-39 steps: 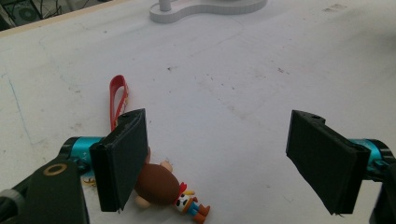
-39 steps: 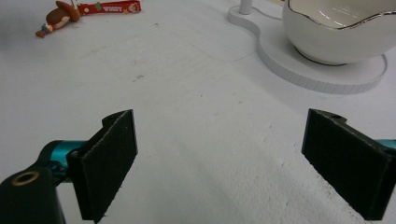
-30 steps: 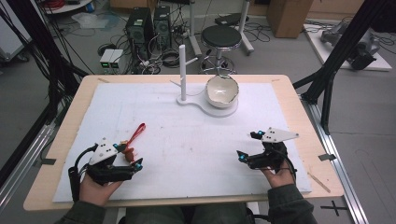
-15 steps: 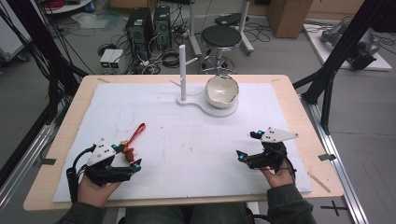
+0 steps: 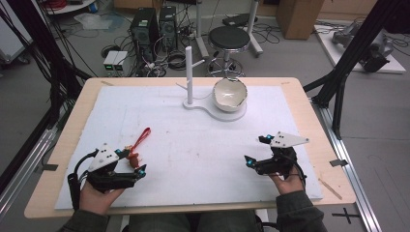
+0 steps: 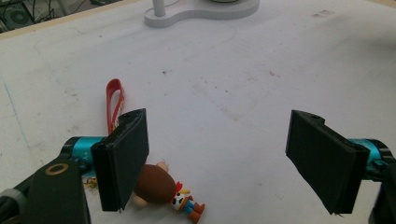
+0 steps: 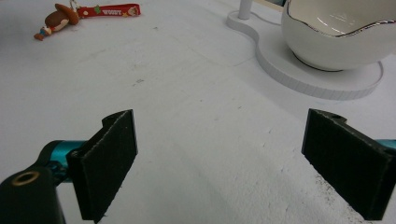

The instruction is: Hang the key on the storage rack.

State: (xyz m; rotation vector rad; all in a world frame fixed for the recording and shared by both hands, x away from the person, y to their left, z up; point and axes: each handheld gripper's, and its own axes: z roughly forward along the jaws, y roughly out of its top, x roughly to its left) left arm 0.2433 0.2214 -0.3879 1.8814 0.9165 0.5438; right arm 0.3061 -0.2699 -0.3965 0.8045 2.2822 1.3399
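Observation:
A keychain lies on the white mat at the front left: a small cowboy figure [image 5: 134,159] [image 6: 161,185] [image 7: 57,18] on a red strap [image 5: 142,137] [image 6: 113,100] [image 7: 110,10]. My left gripper [image 5: 135,161] [image 6: 224,168] rests open on the mat. The figure lies just inside its left jaw, and whether they touch I cannot tell. My right gripper [image 5: 256,151] [image 7: 224,163] is open at the front right with bare mat between its jaws. A white bowl [image 5: 230,93] [image 7: 341,28] sits on a white stand base [image 5: 212,108] [image 6: 201,9] [image 7: 299,70] with an upright peg [image 5: 189,72].
The white mat [image 5: 203,145] covers most of the wooden table [image 5: 309,121]. Beyond the far edge are a black stool [image 5: 235,37], computer towers [image 5: 150,26] and cables on the floor. Black frame legs [image 5: 343,82] stand to the right of the table.
The left gripper has shifted very slightly toward the person. The keychain, the bowl and the right gripper have stayed where they were.

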